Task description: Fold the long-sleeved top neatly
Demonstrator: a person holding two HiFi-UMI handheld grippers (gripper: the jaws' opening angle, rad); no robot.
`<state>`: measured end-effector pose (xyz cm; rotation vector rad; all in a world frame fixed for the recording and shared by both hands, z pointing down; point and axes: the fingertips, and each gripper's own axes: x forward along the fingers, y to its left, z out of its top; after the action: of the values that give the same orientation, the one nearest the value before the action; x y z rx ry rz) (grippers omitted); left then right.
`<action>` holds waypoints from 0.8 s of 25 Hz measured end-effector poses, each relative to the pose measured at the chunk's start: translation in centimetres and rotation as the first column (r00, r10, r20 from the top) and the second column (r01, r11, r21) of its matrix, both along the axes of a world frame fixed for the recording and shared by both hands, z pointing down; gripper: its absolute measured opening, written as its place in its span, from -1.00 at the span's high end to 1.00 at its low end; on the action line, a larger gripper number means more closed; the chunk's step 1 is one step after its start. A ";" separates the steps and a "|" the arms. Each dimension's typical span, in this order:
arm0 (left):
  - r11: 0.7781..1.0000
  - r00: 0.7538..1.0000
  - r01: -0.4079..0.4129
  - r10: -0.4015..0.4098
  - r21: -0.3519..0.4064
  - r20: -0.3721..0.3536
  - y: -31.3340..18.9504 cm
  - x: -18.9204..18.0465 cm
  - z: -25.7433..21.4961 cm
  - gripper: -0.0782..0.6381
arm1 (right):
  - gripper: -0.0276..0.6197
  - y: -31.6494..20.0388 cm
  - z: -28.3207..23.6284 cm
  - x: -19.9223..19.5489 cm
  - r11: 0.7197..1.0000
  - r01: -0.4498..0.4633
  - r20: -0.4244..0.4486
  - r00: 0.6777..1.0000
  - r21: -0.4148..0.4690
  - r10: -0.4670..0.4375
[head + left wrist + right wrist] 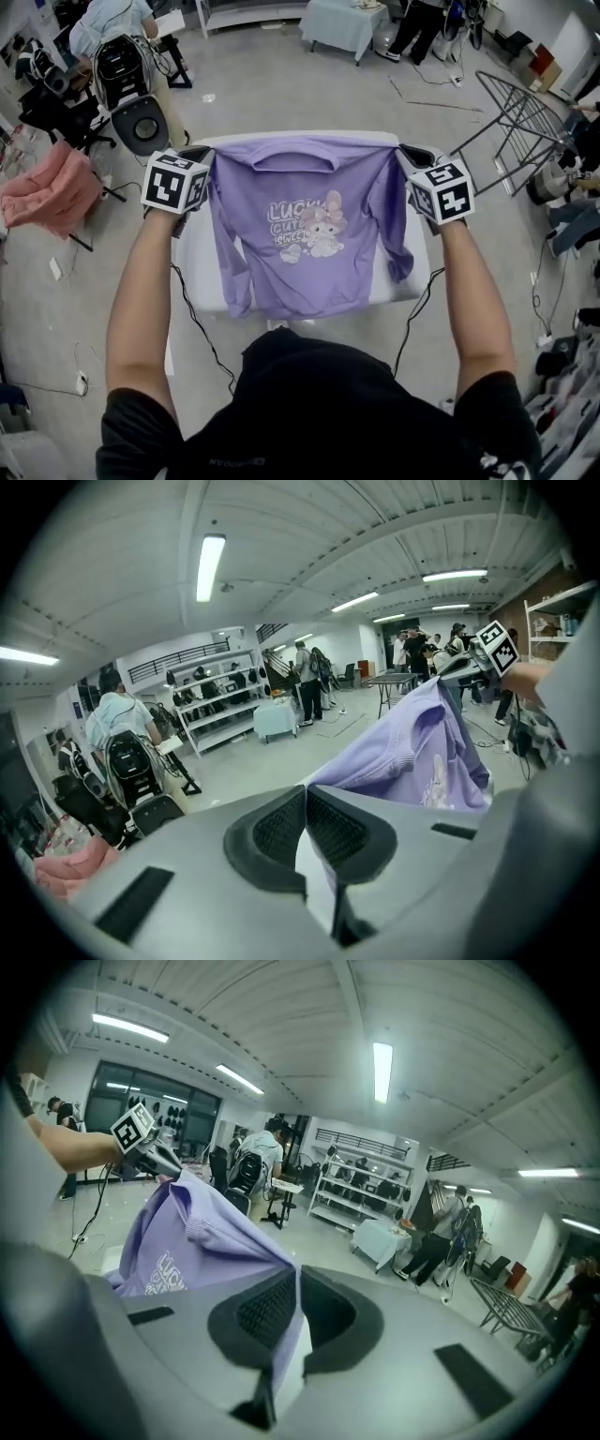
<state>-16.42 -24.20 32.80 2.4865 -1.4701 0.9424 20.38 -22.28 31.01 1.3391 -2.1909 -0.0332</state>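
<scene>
A lilac long-sleeved top (300, 234) with a cartoon print hangs spread out, front towards me, over a white table (192, 272). My left gripper (204, 155) is shut on its left shoulder and my right gripper (405, 155) is shut on its right shoulder. Both sleeves dangle down the sides and the hem reaches the table's near edge. In the left gripper view the jaws (305, 794) pinch lilac fabric (412, 757), with the other gripper (478, 663) beyond it. In the right gripper view the jaws (292, 1279) clamp the cloth (202, 1232), and the left gripper (155, 1157) holds the far shoulder.
A pink garment (52, 192) lies over a stand at the left. A metal drying rack (525, 122) leans at the right. A person with a backpack (117, 47) stands at the back left, near a cloth-covered table (342, 23). Cables trail from both grippers to the floor.
</scene>
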 end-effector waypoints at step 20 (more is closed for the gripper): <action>0.933 0.998 0.009 0.017 -0.361 0.068 -16.2 4.4 21.7 0.76 | 0.85 -17.3 22.2 4.1 0.924 -0.082 -0.073 0.996 -0.373 0.058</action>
<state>-12.03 -40.36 54.53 2.2101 -1.1789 1.1891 24.52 -39.62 53.25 1.1773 -1.9704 0.3531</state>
